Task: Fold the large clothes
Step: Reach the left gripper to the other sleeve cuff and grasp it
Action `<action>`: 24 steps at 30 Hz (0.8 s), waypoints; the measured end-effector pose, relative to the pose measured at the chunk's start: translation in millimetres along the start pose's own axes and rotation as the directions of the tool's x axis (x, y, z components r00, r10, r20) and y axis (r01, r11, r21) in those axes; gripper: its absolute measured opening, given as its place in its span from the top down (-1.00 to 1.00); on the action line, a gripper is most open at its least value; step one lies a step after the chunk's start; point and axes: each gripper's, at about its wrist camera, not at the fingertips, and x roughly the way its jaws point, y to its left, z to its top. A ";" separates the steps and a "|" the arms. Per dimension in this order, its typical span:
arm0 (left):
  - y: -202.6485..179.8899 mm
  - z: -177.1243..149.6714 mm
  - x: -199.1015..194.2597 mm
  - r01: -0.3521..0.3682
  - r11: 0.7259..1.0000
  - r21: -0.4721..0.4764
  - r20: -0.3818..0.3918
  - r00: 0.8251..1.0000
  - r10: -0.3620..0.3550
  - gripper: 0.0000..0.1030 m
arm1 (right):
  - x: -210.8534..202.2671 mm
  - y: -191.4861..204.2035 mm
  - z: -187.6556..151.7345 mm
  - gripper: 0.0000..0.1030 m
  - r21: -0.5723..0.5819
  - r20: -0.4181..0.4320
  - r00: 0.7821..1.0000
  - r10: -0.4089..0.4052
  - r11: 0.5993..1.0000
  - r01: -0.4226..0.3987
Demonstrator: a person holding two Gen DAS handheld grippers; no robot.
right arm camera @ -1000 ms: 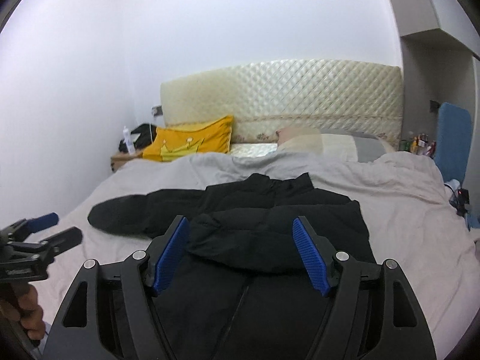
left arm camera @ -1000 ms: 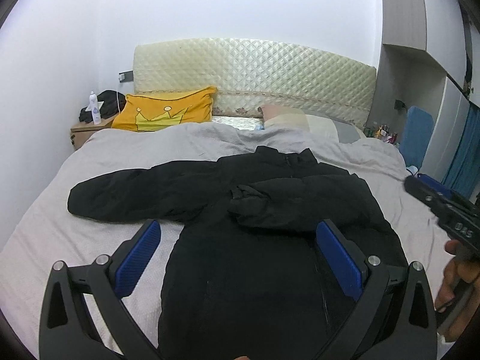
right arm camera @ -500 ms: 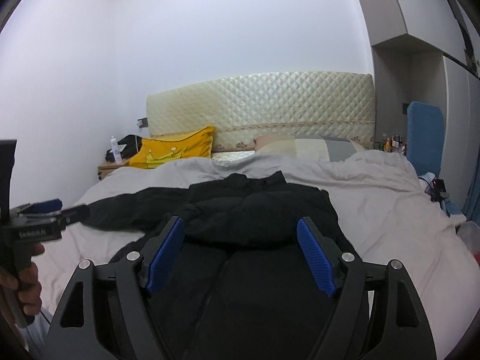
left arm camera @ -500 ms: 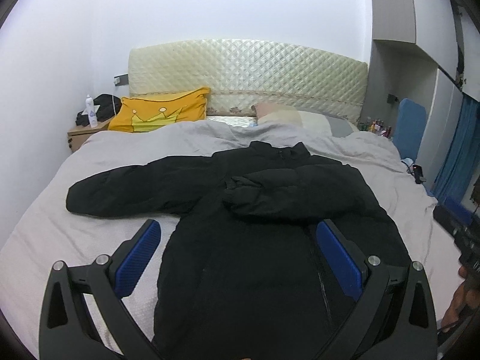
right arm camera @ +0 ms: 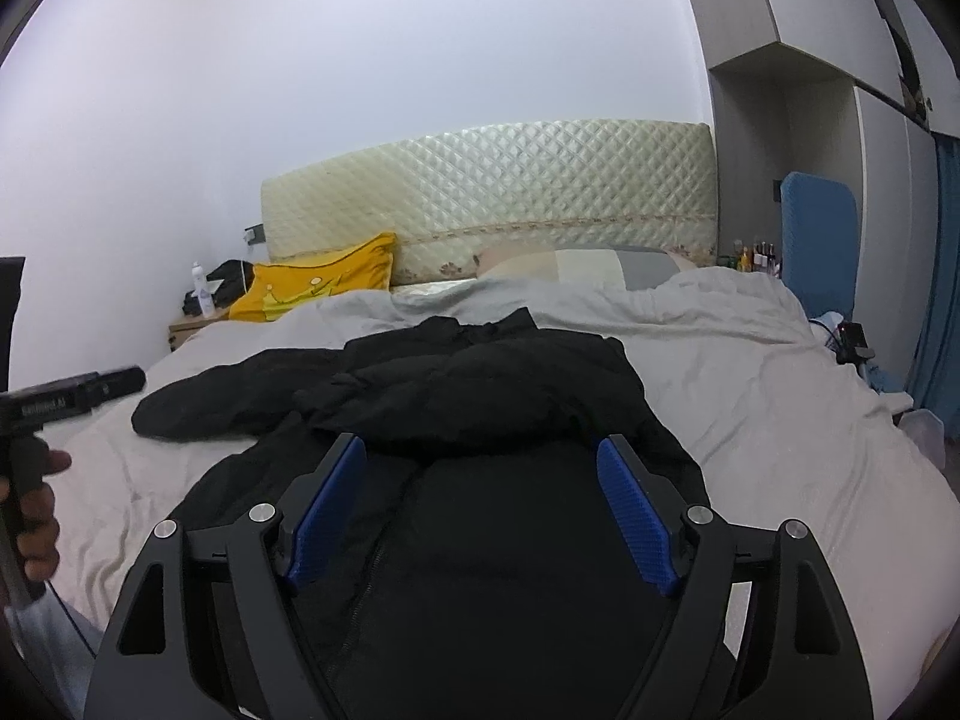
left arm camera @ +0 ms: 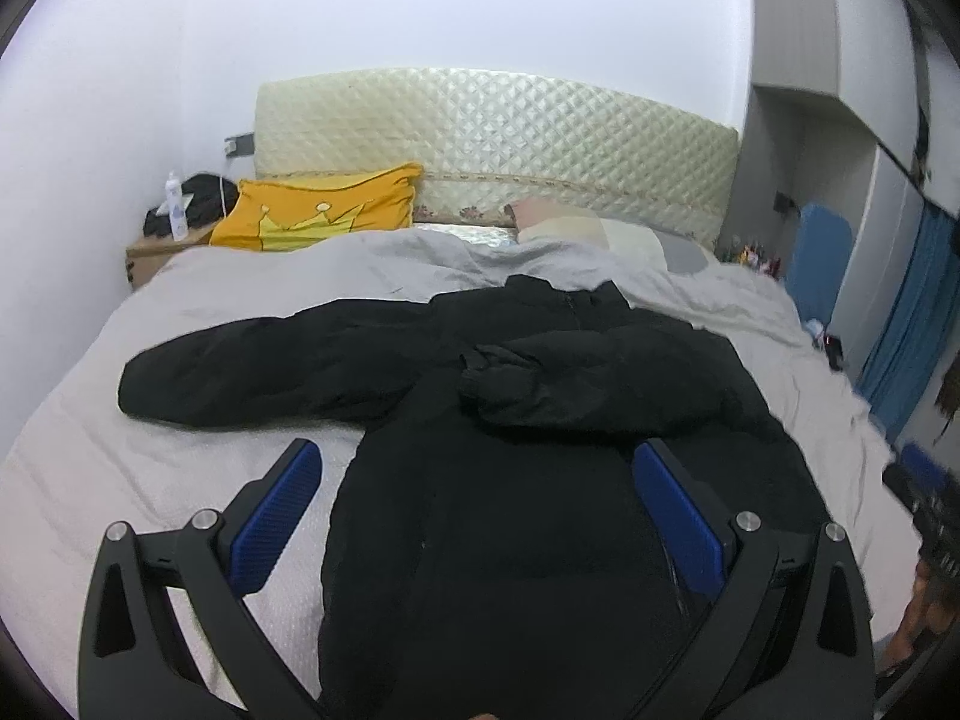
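I see a bedroom: a grey-sheeted bed [left arm camera: 90,468] with a quilted cream headboard [left arm camera: 492,138], a yellow pillow [left arm camera: 318,216] at its head and a bedside table [left arm camera: 156,246] in the far left corner. A black padded jacket [left arm camera: 510,510] lies flat on the bed, collar toward the headboard, hem toward me. One sleeve is already folded across the chest; the other sleeve [left arm camera: 258,366] stretches straight out left. My left gripper [left arm camera: 480,516] is nearer to it, I judge. Both it and my right gripper [right arm camera: 480,510] hover above the jacket, jaws wide apart, holding nothing
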 end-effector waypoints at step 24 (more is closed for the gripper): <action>255.7 36.2 130.0 -0.178 0.915 -0.362 -0.173 0.977 0.122 -1.00 | 31.5 -9.1 -11.1 -0.72 0.029 -0.065 0.996 -0.060 0.998 0.062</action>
